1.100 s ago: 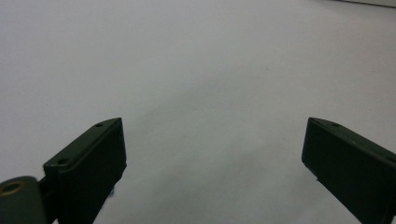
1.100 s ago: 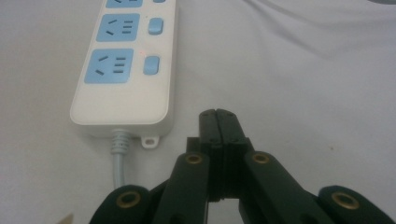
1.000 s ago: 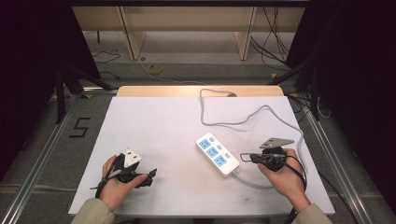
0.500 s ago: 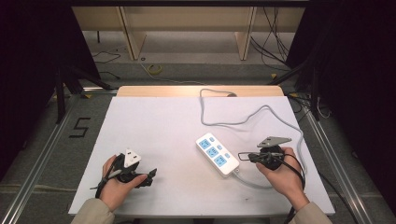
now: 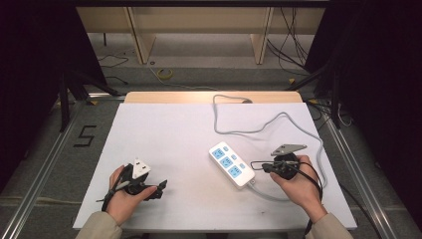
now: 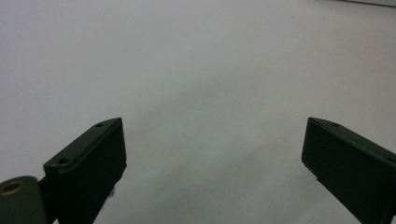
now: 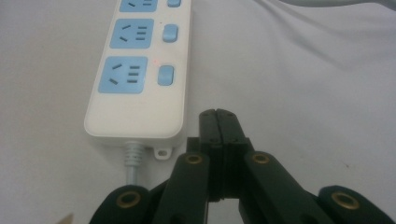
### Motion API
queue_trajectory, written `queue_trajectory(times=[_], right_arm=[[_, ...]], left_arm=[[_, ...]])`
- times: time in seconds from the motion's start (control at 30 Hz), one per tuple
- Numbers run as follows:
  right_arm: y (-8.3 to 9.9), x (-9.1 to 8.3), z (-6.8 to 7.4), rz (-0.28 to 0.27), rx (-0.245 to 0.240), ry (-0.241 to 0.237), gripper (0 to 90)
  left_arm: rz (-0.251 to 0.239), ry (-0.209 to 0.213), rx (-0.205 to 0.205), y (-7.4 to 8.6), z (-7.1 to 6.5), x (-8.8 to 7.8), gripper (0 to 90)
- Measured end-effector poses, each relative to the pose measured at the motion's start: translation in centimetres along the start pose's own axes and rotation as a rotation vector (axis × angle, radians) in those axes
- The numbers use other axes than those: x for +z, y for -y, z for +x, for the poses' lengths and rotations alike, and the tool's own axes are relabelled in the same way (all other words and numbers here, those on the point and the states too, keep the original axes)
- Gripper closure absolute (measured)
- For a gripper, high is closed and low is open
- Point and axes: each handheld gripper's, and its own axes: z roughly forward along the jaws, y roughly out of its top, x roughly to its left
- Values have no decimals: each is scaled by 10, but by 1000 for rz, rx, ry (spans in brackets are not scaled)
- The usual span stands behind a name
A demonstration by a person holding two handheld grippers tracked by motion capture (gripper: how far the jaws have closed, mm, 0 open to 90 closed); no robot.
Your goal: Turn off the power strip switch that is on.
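Right gripper [image 7: 218, 114], fingers pressed together and empty, poised just short of the power strip [image 7: 140, 70]; its nearest rocker switch [image 7: 165, 75] wants a square, gentle push.

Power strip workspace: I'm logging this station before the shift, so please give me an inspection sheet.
Surface: white table cover, bare around the work.
Job's things: white power strip with blue sockets, flat, small red light by one switch.
Clutter: nothing seen.
Grippers: left gripper open, nothing between its jaws; right gripper shut, just off the strip's cord end.
Cables: grey cord loops across the table.
Surroundings: wooden frame, floor cables.
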Motion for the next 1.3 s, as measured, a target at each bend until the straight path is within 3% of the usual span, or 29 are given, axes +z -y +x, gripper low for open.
queue_trajectory(times=[1.3], right_arm=[[-16,6,7,39,-29,-27,900]], left_arm=[[-1,-2,3,0,0,-1,63]])
